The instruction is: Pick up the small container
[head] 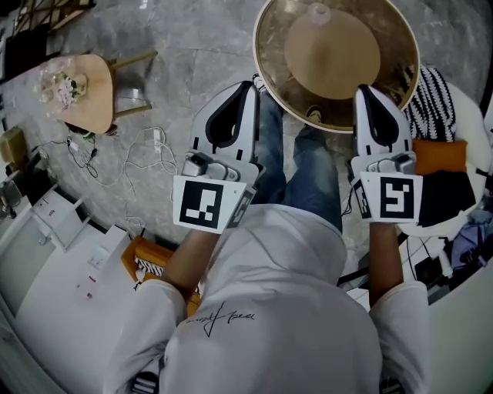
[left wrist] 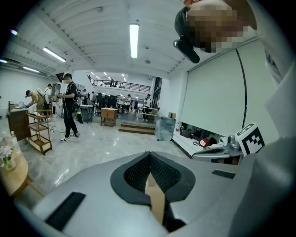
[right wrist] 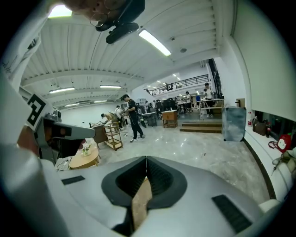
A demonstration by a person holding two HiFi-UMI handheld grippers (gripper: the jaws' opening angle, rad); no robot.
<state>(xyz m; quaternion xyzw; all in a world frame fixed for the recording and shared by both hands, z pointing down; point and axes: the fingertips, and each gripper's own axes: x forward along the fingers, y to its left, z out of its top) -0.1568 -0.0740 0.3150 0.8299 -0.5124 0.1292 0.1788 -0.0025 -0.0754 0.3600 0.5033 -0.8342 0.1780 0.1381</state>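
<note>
In the head view both grippers are held up in front of the person's chest, over the jeans. My left gripper (head: 251, 85) is shut, its jaws meeting at the tip with nothing in them. My right gripper (head: 362, 91) is shut and holds nothing either. Just beyond them stands a round bronze glass table (head: 269, 58); a small pale object (head: 318, 11) sits at its far edge, too small to identify. The left gripper (left wrist: 149, 153) and the right gripper (right wrist: 146, 159) both look out level across a large hall, and neither gripper view shows a container.
A small wooden side table (head: 92, 96) with flowers stands at the left, with cables (head: 142, 158) on the floor beside it. White cabinets (head: 54, 262) fill the lower left. A chair with an orange cushion (head: 441, 156) is at the right. People (left wrist: 69, 106) stand far off.
</note>
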